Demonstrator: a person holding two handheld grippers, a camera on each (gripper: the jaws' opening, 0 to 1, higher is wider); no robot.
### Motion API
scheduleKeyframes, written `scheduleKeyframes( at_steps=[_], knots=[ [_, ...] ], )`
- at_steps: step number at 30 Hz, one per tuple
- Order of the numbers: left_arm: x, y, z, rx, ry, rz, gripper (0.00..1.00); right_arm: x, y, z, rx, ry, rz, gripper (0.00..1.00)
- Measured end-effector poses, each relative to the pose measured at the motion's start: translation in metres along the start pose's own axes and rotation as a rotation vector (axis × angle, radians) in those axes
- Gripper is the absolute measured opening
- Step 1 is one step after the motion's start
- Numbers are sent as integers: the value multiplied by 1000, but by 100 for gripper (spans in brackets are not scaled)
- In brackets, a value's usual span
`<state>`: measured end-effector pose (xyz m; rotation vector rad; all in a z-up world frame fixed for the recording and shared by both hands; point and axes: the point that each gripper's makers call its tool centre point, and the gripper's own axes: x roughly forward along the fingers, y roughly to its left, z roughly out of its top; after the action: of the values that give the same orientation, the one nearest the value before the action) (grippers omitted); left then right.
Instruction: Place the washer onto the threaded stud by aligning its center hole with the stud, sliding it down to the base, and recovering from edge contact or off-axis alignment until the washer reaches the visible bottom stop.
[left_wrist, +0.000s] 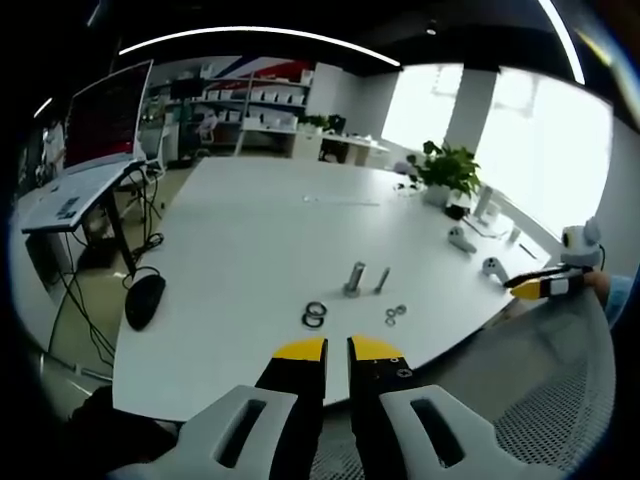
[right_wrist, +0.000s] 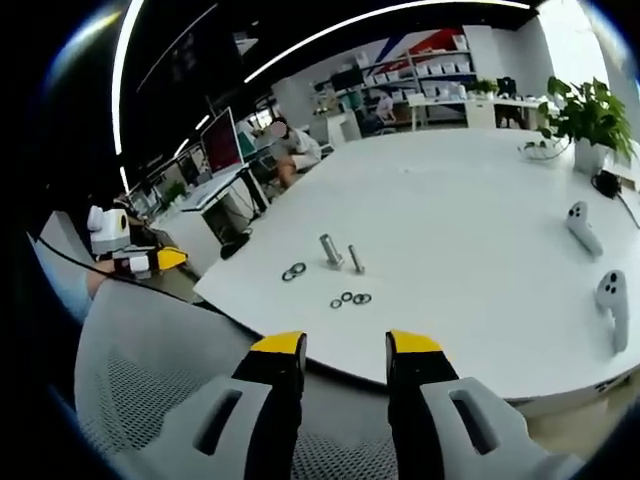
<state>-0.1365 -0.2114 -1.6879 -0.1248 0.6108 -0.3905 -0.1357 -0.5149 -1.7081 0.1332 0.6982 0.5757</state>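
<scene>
Washers (left_wrist: 395, 316) lie loose on white surface (left_wrist: 260, 240), 4 o'clock of upright stud (left_wrist: 356, 280); left gripper (left_wrist: 337, 349) back near edge, jaws almost closed, empty. Right gripper view: washers (right_wrist: 348, 299) at 6 o'clock of stud (right_wrist: 330, 249); right gripper (right_wrist: 345, 348) jaws open, empty, likely readied for pickup.
</scene>
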Motion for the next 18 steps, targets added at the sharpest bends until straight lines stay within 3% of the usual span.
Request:
scheduleKeyframes(
  at_steps=[13,18],
  knots=[
    [-1,-2,1,2,-3,-4,5,0,10,-5,-15,48,56,34],
    [-1,-3,1,0,-1,-10,5,0,4,-4,-46,79,32,34]
  ],
)
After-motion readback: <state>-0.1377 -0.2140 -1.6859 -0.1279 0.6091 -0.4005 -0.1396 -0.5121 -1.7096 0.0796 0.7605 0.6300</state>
